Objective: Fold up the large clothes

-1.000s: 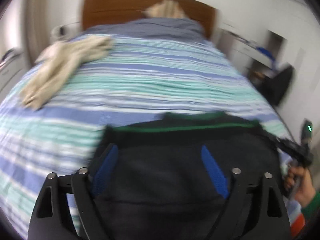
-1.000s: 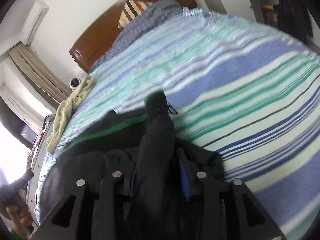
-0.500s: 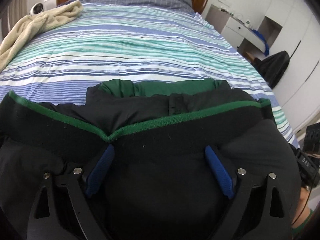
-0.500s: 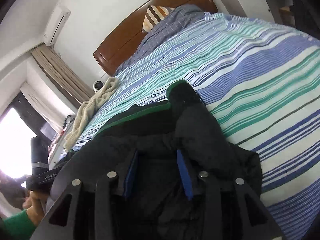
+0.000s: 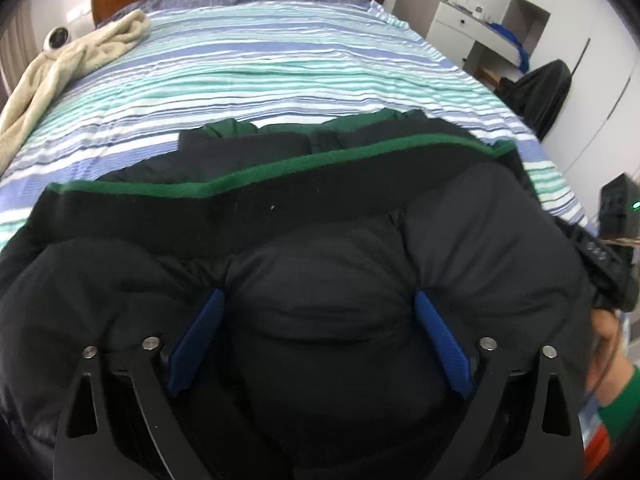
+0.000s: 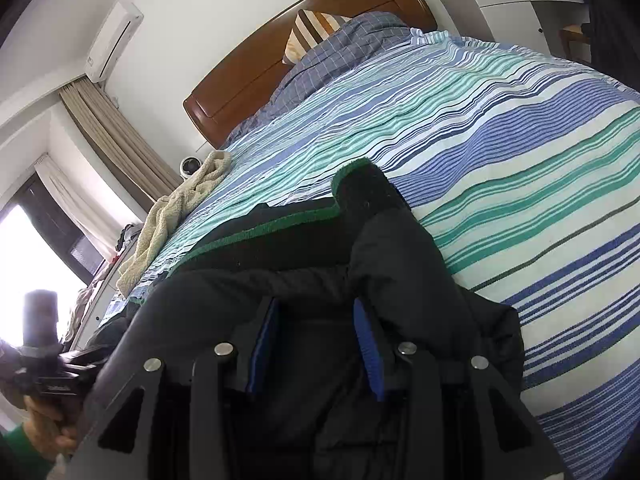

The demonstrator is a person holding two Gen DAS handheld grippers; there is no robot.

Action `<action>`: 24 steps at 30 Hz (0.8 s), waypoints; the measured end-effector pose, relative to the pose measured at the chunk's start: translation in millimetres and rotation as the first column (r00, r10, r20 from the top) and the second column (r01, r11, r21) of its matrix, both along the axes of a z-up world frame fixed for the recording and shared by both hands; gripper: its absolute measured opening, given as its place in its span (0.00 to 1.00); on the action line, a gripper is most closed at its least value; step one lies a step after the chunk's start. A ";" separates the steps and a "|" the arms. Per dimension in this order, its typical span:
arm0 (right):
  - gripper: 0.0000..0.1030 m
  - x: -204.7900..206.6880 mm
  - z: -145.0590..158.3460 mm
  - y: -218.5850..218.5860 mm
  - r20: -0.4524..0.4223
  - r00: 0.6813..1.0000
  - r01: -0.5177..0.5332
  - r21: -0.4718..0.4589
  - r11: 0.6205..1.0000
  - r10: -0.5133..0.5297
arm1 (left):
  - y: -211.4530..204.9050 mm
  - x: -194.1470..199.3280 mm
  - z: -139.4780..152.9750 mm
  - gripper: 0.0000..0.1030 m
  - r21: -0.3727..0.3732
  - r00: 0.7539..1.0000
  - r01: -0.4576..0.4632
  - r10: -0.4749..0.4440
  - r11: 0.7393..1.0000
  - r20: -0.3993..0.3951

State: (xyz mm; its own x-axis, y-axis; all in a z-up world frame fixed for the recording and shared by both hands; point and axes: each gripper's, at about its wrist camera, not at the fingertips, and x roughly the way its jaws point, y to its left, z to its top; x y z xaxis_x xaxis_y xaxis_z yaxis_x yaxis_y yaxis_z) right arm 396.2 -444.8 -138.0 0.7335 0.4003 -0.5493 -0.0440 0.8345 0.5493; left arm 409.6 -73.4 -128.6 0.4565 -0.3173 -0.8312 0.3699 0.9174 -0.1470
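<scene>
One black padded jacket (image 5: pixel 320 280) with green trim lies across the near end of a striped bed (image 5: pixel 280 68), its long axis running side to side. Left gripper (image 5: pixel 320 320) jaws are opening around its padding; right gripper (image 6: pixel 316 332) fingers stand partly apart over a fold.

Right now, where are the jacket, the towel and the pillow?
jacket (image 5: pixel 340 280), left wrist view, puffy black middle.
towel (image 5: pixel 80 56), left wrist view, crumpled middle.
pillow (image 6: pixel 310 26), right wrist view, striped corner.
</scene>
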 end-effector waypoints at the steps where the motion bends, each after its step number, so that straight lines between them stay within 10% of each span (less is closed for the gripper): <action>1: 0.37 -0.3 -0.2 -0.4 -0.001 1.000 0.001 -0.001 1.000 -0.001 | -3.6 1.9 -3.5 0.95 0.017 1.000 -0.002 0.002 1.000 0.007; 24: 0.37 1.0 -3.7 -4.3 0.002 1.000 -0.006 0.016 1.000 0.006 | 6.2 -75.3 21.9 0.91 0.062 0.999 0.035 -0.037 0.997 0.022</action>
State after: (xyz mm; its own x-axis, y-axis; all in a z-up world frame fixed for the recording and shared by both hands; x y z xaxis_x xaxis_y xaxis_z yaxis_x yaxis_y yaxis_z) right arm 397.2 -449.1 -141.6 0.7322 0.4128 -0.5417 -0.0495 0.8255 0.5622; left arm 334.3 -67.2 -106.7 0.4646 -0.2821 -0.8394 0.4056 0.9104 -0.0814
